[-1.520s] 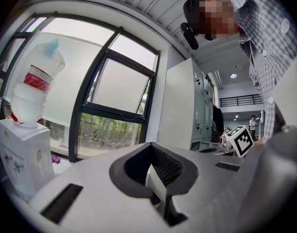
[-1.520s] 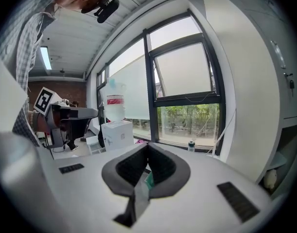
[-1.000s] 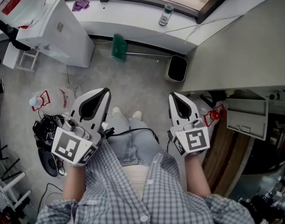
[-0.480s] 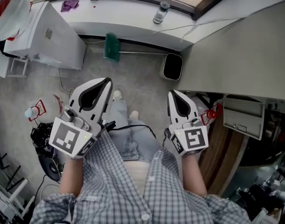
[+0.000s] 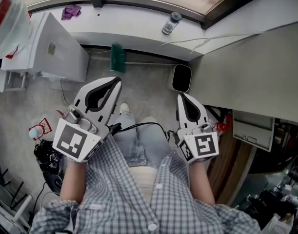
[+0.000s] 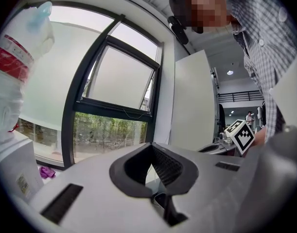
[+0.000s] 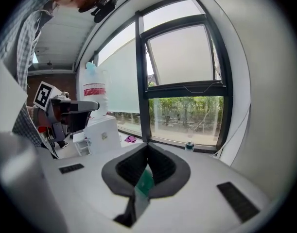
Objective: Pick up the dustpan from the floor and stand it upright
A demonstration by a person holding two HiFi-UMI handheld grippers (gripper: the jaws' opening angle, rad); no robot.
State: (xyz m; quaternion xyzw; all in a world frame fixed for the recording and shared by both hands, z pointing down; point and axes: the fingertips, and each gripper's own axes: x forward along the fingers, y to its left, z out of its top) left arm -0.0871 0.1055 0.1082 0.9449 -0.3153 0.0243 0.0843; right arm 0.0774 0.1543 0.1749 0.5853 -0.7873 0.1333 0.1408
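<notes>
Grey floor underfoot, and the person is on the move. Over the last second the view has slid forward, and the black bin now sits a touch closer than it did. Nearest, short of the bin, both tools ride out in front: the left gripper has its jaws together on nothing, and the right gripper is likewise closed and empty, its tip just short of the bin. Further on, left of the bin, the green dustpan is down on the floor at the foot of the window ledge, its thin handle seemingly running towards the bin. Beyond the bin, a bottle stands on the ledge. So this reads as approach — no reach begun, and the jaws must open before any pick.
</notes>
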